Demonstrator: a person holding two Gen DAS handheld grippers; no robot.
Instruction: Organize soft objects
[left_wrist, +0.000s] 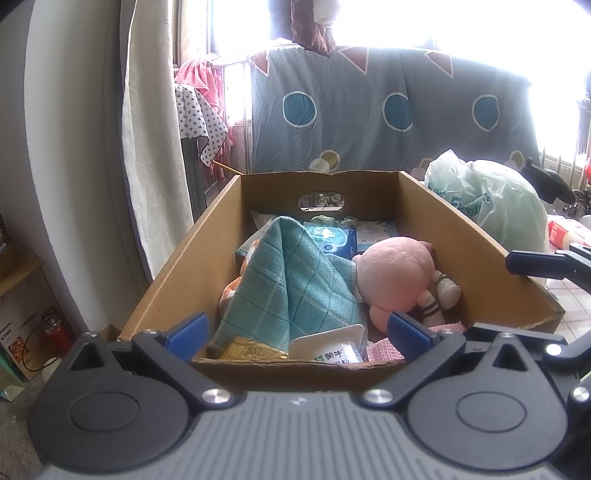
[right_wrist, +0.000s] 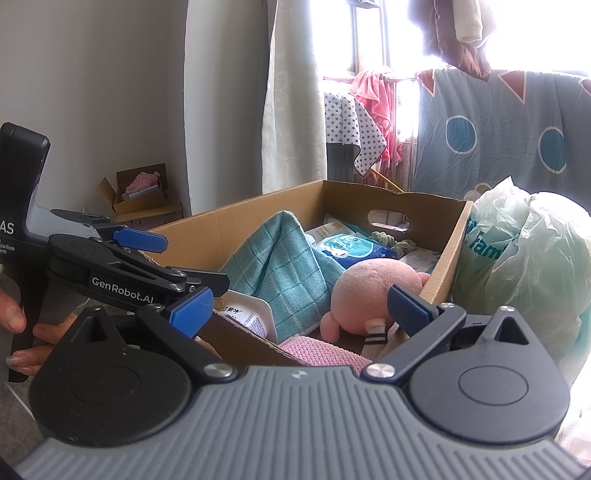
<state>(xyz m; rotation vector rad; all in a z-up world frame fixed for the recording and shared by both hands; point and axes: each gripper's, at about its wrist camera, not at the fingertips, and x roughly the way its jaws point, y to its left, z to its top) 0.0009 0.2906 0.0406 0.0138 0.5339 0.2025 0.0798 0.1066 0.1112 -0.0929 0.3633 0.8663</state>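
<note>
Both grippers hover at the near edge of an open cardboard box, and each is spread wide and holding nothing. The left gripper has its 2 blue-padded fingers apart over the near wall, and the right gripper sits the same way, a little to the right. In the right wrist view the left gripper also shows side-on, with a hand on its handle. Inside the box a teal cloth stands peaked in a tent shape, leaning against a pink plush toy that lies against the right wall. Beside the cloth's lower edge sits a white cup with a gold packet next to it, and a pink knit piece is tucked in the near right corner. Blue wipe packs lie farther back. A green plastic bag rests just outside the right wall. The likely risks: a pinch on the cloth could also catch the cup or packet close under its hem and tip them, a finger could snag the cardboard rim and drag the box, and with both grippers so close together they could bump over the same spot.
</note>
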